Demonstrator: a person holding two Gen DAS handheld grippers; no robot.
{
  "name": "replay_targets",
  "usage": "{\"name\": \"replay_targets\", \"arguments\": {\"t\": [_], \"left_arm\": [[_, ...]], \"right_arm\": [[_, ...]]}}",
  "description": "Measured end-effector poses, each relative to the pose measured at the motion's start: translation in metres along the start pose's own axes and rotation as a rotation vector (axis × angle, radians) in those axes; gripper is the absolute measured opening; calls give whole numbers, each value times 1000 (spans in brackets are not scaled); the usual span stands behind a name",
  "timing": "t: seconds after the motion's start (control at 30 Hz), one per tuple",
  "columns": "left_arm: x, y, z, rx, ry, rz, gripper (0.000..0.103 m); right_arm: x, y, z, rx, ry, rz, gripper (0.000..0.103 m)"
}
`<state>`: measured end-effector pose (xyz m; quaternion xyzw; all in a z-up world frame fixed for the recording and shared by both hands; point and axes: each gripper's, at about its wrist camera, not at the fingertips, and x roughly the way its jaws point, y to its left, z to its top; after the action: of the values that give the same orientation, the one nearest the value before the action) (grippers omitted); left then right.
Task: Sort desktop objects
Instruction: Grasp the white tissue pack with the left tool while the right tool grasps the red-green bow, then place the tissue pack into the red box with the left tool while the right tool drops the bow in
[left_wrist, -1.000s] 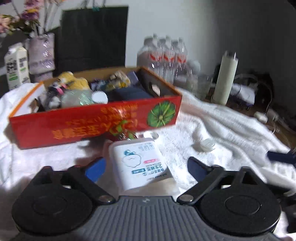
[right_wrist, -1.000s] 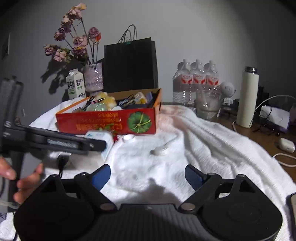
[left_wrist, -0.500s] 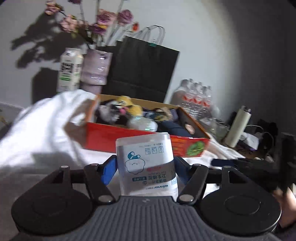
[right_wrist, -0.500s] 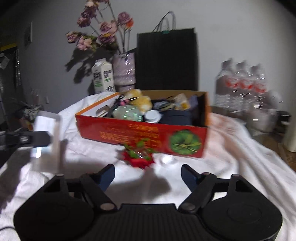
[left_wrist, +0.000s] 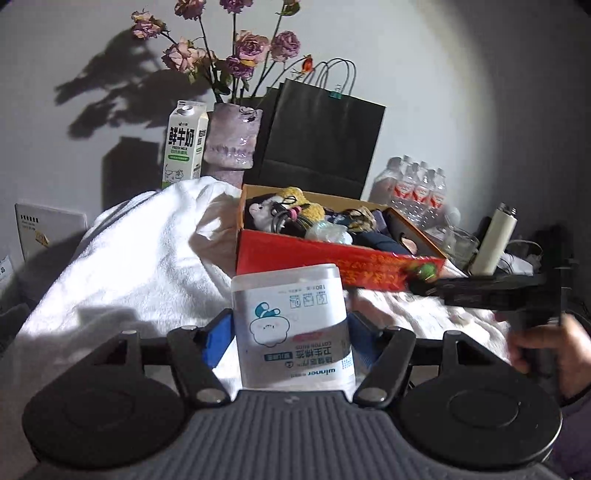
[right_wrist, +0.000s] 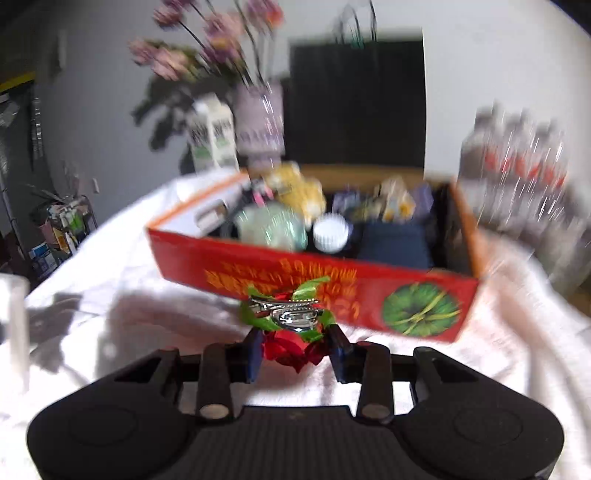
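My left gripper (left_wrist: 290, 338) is shut on a clear cotton-swab box (left_wrist: 291, 328) with a white label and holds it up in front of the red cardboard box (left_wrist: 332, 258), which is full of small items. My right gripper (right_wrist: 297, 349) is shut on a red flower hair clip (right_wrist: 288, 328) with green leaves and a silver clasp, just in front of the red cardboard box (right_wrist: 295, 269). The right gripper also shows in the left wrist view (left_wrist: 491, 291), held by a hand at the right. The right wrist view is blurred.
A white towel (left_wrist: 129, 258) covers the table. Behind the box stand a milk carton (left_wrist: 183, 146), a vase of dried roses (left_wrist: 232, 144), a black paper bag (left_wrist: 321, 140), water bottles (left_wrist: 413, 192), a glass (left_wrist: 458, 245) and a cream thermos (left_wrist: 495, 240).
My left gripper closed on the cotton-swab box and lifted it off the towel, swinging left. My right gripper moved toward the red box and closed on the flower hair clip.
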<state>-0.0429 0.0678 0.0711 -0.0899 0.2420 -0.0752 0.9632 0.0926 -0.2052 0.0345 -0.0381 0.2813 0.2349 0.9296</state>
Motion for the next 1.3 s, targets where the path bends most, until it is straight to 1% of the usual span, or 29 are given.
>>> {"name": "replay_targets", "arguments": {"t": [0.1, 0.2, 0.3, 0.4, 0.47, 0.53, 0.6, 0.67, 0.7, 0.77, 0.83, 0.93, 1.0, 1.07, 1.13, 1.17, 1.2, 1.23, 1.3], "left_arm": [[-9, -8, -10, 15, 9, -12, 68], [-9, -17, -25, 30, 45, -27, 68], [-8, -26, -40, 33, 100, -38, 68], [-16, -38, -52, 75, 105, -30, 68], [-20, -43, -57, 102, 102, -19, 68], [-20, -44, -58, 104, 105, -14, 68], [-20, -44, -58, 94, 106, -15, 68], [-21, -44, -55, 89, 99, -20, 68], [-21, -43, -54, 89, 95, -21, 68], [-20, -40, -47, 85, 89, -26, 68], [-19, -36, -32, 88, 85, -54, 68], [-13, -25, 10, 90, 50, -83, 68], [1, -17, 48, 90, 43, -78, 68], [24, -11, 84, 92, 41, -59, 68], [58, -8, 119, 79, 66, -45, 68], [79, -7, 134, 90, 90, -35, 68], [103, -7, 146, 96, 130, -28, 68], [127, -6, 154, 90, 174, -16, 68], [175, -5, 164, 86, 241, 52, 68]], "right_arm": [[-59, 15, -17, -71, -103, -31, 37], [-106, 33, -44, -121, -177, -68, 37], [-135, 50, -72, -130, -210, -128, 37], [-157, 61, -94, -85, -237, -178, 37], [-166, 64, -106, -39, -243, -177, 37], [-169, 65, -113, -23, -227, -142, 37], [-168, 70, -116, -47, -213, -144, 37], [-168, 73, -117, -62, -221, -160, 37], [-168, 73, -116, -59, -225, -151, 37], [-167, 73, -115, -41, -229, -119, 37], [-166, 71, -113, -31, -224, -97, 37], [-165, 65, -97, -39, -234, -62, 38], [-164, 55, -77, -29, -256, -27, 38], [-155, 40, -49, -22, -255, 4, 39], [-137, 26, -18, -10, -244, 4, 39], [-124, 17, -1, 3, -228, 7, 39], [-110, 8, 16, 30, -211, 16, 39], [-95, 0, 32, 56, -187, 27, 39], [-60, -12, 62, 90, -124, 32, 41]]}}
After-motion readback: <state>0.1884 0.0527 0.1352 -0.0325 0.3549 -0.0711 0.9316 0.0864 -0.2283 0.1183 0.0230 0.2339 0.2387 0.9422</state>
